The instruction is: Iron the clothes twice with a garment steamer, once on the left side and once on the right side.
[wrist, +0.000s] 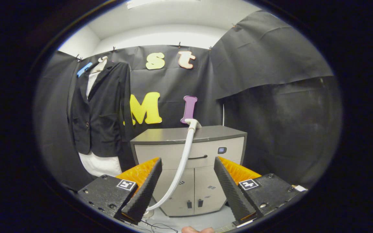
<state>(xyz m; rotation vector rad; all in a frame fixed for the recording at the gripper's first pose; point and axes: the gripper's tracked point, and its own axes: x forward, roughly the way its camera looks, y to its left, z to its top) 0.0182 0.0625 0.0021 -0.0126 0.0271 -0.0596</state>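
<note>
A black jacket (pixel 100 110) is seen over a white garment (pixel 99 165), hung on a white hanger (pixel 102 59). The cabinet (pixel 189 168) is coloured pale grey on its doors, with a darker grey top. The steamer hose (pixel 181 161) is white, as is the head (pixel 193 123) resting on the cabinet top. Small black-and-white square markers (pixel 126 184) are borne on the gripper (pixel 188 184), whose fingers are held apart. The floor (pixel 202 221) appears light grey, though little is visible.

Black jacket (pixel 100 110) hangs upright; steamer (pixel 193 123) w/ hose, prob. atop cabinet.
</note>
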